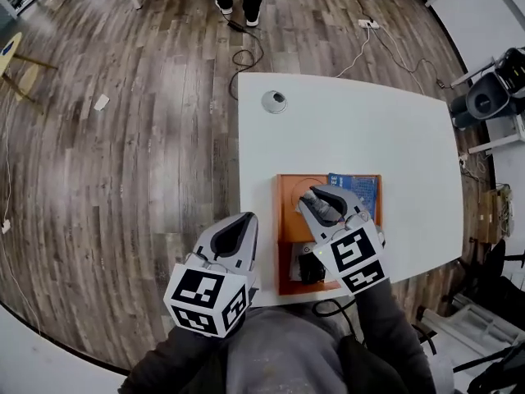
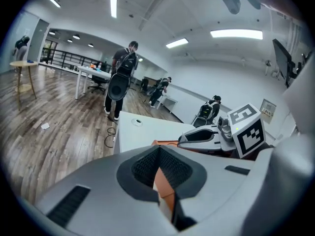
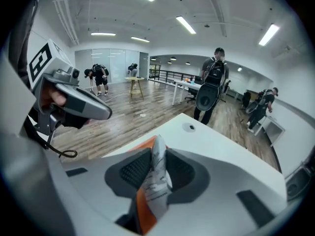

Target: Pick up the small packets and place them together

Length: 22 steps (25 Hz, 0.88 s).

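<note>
the right gripper (image 1: 312, 197) hangs over the orange tray (image 1: 287, 220), which sits at the near edge of the tabletop (image 1: 369, 130). its jaws are clamped on a small packet (image 3: 156, 176), white with print, standing upright between the pads. a blue packet (image 1: 354, 189) lies in the tray's far right corner. the left gripper (image 1: 245, 217) is just off the tabletop's left edge, jaws together and empty.

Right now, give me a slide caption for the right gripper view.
Right gripper pinching a small packet over the orange tray on a white table.
</note>
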### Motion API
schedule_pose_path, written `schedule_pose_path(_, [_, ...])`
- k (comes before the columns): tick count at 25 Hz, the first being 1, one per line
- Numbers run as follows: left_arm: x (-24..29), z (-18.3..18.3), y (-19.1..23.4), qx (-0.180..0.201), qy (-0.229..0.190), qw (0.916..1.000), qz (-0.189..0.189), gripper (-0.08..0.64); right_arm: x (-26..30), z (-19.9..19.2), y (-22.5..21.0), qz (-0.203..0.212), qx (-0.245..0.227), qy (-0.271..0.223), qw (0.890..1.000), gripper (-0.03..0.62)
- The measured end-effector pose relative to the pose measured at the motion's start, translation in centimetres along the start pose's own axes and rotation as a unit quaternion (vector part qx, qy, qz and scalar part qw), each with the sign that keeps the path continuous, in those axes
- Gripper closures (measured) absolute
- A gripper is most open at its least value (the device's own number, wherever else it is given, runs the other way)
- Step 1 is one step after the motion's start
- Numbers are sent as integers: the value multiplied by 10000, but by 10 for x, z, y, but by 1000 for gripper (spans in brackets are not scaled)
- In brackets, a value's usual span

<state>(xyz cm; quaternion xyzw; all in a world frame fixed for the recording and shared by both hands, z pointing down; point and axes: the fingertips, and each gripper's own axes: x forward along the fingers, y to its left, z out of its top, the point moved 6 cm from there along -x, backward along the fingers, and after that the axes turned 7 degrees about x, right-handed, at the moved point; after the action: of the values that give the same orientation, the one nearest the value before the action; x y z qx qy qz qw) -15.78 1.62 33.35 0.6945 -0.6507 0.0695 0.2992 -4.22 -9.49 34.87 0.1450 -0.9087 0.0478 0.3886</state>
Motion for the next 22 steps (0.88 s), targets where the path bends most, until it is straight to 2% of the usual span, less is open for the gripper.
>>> schedule_pose_path(3, [-3,-5,5,-104,-16,9999,85,563,10,-2,1,42,-5,-15,10000,457])
schedule_pose_path(7, [-9,-11,6,-170,-19,9996,223,563,8,-1,6,67,-48,-167,9998,419])
schedule_pose_path(13, [-15,-3,12,-129,-196,9994,256,563,-12,16,-2,-550,11,-876,9946,419])
schedule_pose_path(19, [-31,-4,11,-26,-159,9995,259,563,-21,3,17,-435,229,-869,9950,419])
schedule_pose_path(22, [-31,-5,4,92,-143,9998,116,563,-33,-2,22,-537,275,-949,9937,419])
